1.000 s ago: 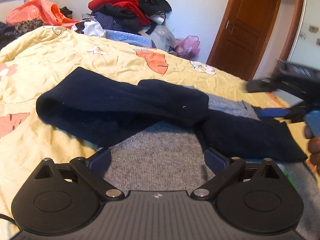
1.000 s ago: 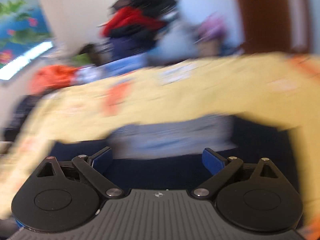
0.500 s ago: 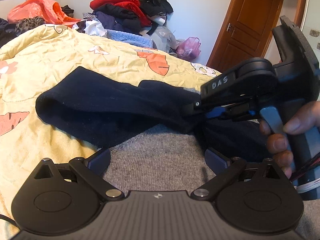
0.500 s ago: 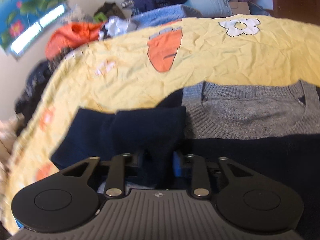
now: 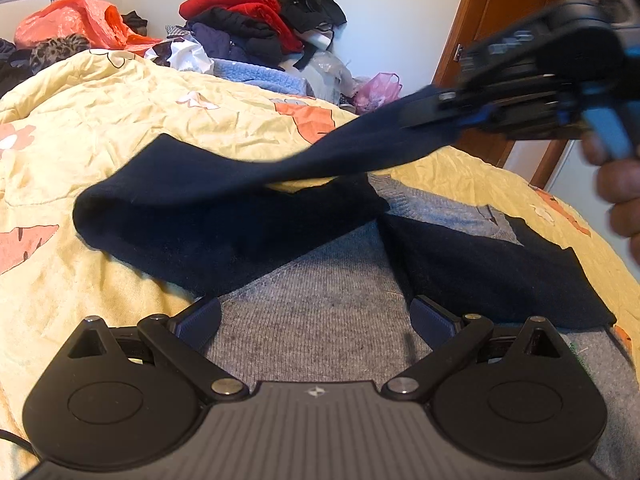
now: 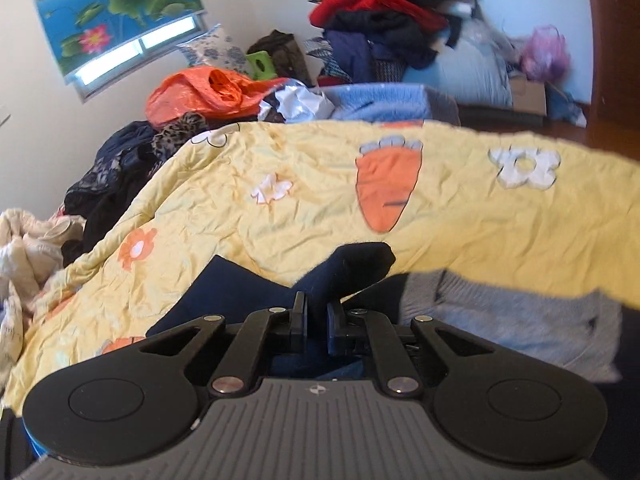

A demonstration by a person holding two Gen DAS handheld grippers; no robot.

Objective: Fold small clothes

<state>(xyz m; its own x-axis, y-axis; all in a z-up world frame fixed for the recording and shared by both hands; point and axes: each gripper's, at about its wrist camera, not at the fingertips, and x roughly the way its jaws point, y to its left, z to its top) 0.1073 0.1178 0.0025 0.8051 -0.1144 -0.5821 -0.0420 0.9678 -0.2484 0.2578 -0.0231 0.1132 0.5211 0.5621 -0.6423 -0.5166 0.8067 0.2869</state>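
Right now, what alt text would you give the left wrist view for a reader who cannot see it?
The right hand-held gripper is shut on a navy sleeve and holds it up off a grey sweater spread on a yellow bedspread. The left hand-held gripper is open over the sweater's body, and clothes are piled against the wall.

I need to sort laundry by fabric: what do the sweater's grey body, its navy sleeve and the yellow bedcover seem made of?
Grey body: looks like wool-type knit, matte, with fine ribbed rows.
Navy sleeve: a softer knit, with fuzzy edges; the fibre is uncertain.
Yellow bedcover: thin woven cloth, probably cotton, matte, finely creased, with stitched carrot and flower patches.
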